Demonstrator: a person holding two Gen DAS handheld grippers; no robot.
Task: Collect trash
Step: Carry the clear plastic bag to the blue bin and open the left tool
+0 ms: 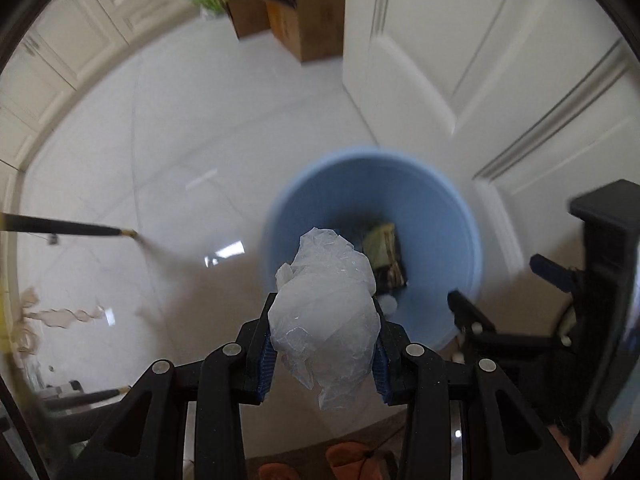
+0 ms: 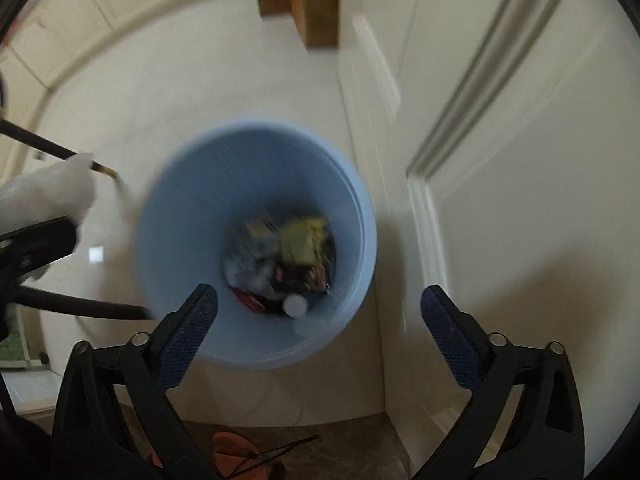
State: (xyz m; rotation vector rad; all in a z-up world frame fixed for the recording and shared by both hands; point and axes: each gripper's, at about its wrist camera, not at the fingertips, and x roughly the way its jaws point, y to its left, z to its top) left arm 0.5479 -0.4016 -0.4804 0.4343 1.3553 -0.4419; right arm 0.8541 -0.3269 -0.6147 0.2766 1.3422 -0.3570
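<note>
My left gripper [image 1: 325, 320] is shut on a crumpled clear plastic bag [image 1: 326, 308] and holds it above the near left rim of a light blue trash bin [image 1: 304, 200]. The bin stands on the white floor by a door and holds several wrappers [image 2: 300, 244] and a white cap [image 2: 295, 306]. My right gripper [image 2: 318, 308] is open and empty, right above the bin [image 2: 180, 216]. The bag also shows at the left edge of the right wrist view [image 2: 48, 196]. The right gripper shows at the right of the left wrist view [image 1: 500, 304].
A white panelled door [image 1: 460, 60] stands right of the bin. Cardboard boxes [image 1: 304, 28] sit at the far end of the floor. Dark chair legs [image 1: 68, 228] and paper scraps [image 1: 60, 316] are on the left. White cabinets [image 1: 60, 40] line the far left.
</note>
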